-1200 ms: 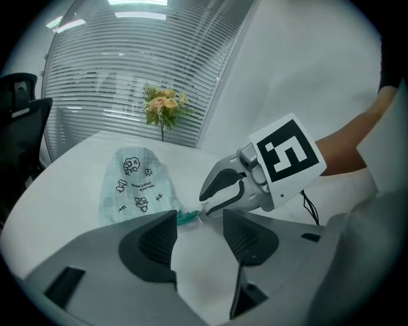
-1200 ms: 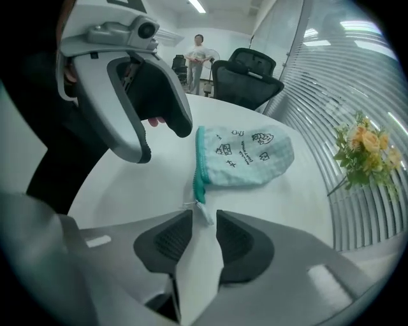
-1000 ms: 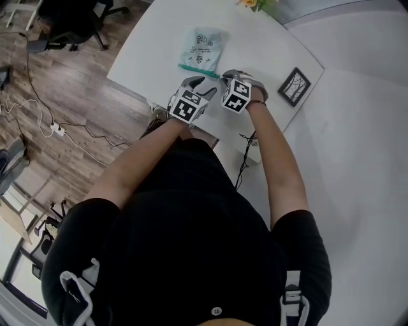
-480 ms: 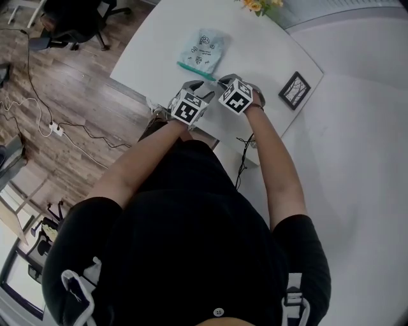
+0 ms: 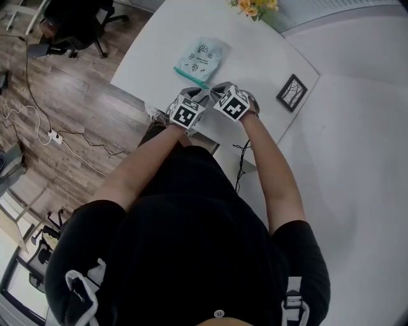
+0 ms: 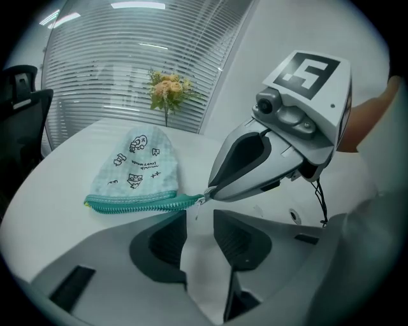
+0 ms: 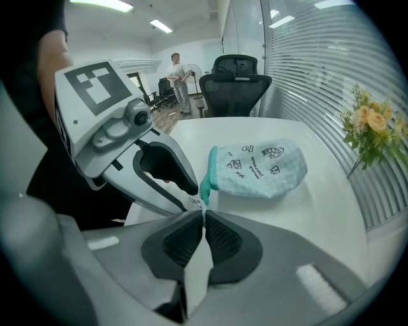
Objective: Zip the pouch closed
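Pouch, head view: a pale blue checked fabric pouch (image 5: 201, 57) printed with small dark drawings lies on the white table (image 5: 159, 44), toward the table's left edge.
Zipper, head view: the teal zipper (image 5: 193, 74) runs along the pouch's side that faces the table's near edge.
Grippers, head view: the left gripper (image 5: 196, 95) and right gripper (image 5: 215, 89), each with a marker cube, are side by side over the table's near edge, with their tips at the zipper.
Surroundings, head view: yellow flowers (image 5: 252, 7) stand at the table's far edge and a black-framed picture (image 5: 292, 92) at its right edge.
Pouch, left gripper view: the pouch (image 6: 137, 162) is flat on the table (image 6: 70, 153). The zipper (image 6: 137, 203) teeth look joined along the length that shows.
Left gripper, left gripper view: the jaws of the left gripper (image 6: 199, 219) stand apart and have just been closing. Only bare table shows between the pads.
Right gripper, left gripper view: the tips of the right gripper (image 6: 207, 194) meet at the zipper's end.
Right gripper, right gripper view: the jaws of the right gripper (image 7: 203, 213) are pressed together on the small silvery zipper pull (image 7: 203, 202).
Left gripper, right gripper view: the left gripper (image 7: 191, 194) is just beside the zipper's end.
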The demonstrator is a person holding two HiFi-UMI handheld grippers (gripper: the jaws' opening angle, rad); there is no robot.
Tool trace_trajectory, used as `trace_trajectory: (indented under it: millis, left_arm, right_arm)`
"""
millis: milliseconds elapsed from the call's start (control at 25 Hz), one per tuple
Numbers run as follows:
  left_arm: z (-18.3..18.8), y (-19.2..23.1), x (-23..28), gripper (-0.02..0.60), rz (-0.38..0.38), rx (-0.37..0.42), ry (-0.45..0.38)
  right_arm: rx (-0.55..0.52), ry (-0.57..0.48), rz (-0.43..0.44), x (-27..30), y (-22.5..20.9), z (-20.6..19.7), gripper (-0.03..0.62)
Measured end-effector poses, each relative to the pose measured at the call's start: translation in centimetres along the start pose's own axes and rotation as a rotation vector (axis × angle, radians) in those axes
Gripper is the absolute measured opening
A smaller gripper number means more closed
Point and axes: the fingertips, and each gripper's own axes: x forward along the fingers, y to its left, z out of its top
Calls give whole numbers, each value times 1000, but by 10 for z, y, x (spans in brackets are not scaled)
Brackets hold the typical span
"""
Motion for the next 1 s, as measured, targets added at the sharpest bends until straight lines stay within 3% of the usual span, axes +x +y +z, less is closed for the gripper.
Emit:
trace_trajectory:
  millis: [240, 440, 1000]
  left_arm:
    - [-4, -2, -5, 14, -1, 2, 0]
    - [-4, -3, -6, 11, 10, 33, 10]
    - [1, -2, -5, 9, 14, 7, 17]
  right_arm:
    - [36, -14, 13, -1, 12, 4, 23]
    - [39, -12, -4, -2, 13, 3, 23]
    - [-7, 14, -70, -8, 11, -1, 18]
